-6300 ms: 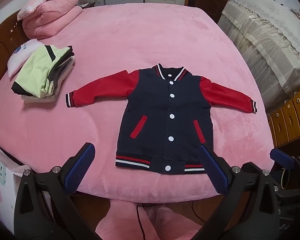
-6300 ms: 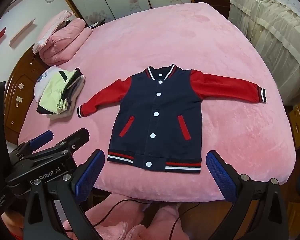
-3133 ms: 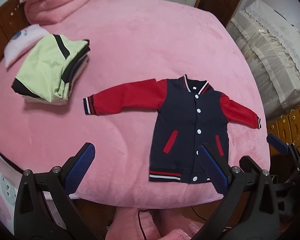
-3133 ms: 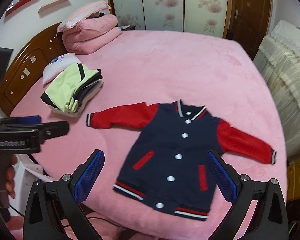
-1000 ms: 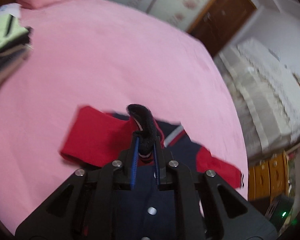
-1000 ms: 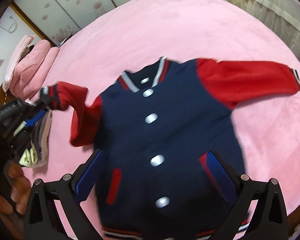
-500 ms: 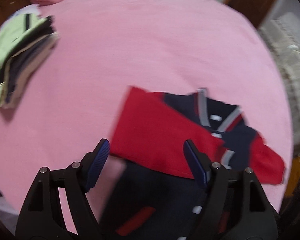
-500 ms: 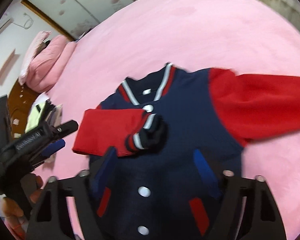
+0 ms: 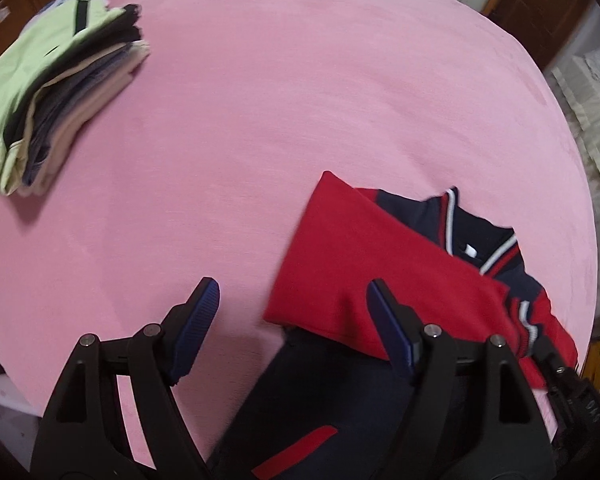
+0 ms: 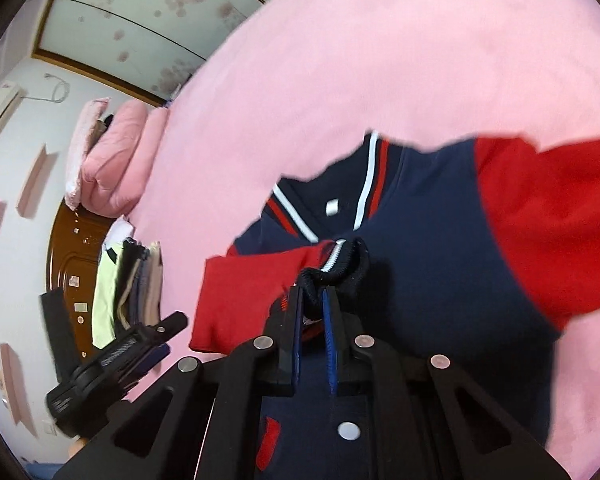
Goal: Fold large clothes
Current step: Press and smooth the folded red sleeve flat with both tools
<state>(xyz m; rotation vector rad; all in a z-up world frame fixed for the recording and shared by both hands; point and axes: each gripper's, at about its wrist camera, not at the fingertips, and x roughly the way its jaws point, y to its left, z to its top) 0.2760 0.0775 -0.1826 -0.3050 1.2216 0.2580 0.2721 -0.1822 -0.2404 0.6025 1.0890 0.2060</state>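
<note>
A navy varsity jacket (image 9: 340,392) with red sleeves lies face up on the pink bed (image 9: 300,100). Its left red sleeve (image 9: 372,268) is folded across the chest. My left gripper (image 9: 292,320) is open and empty, hovering over the folded sleeve's near edge. In the right wrist view the jacket (image 10: 440,272) fills the middle. My right gripper (image 10: 314,296) is shut on the striped cuff (image 10: 340,260) of that folded sleeve, over the chest. The other red sleeve (image 10: 552,220) lies spread out to the right.
A stack of folded clothes (image 9: 48,96) with a light green top sits at the bed's far left, also in the right wrist view (image 10: 128,292). Folded pink bedding (image 10: 112,160) lies by the wooden headboard (image 10: 72,264). A wooden door (image 9: 540,4) stands beyond the bed.
My right gripper has closed on the cuff of the folded sleeve. My left gripper, open since half a second ago, has drawn back slightly from the sleeve.
</note>
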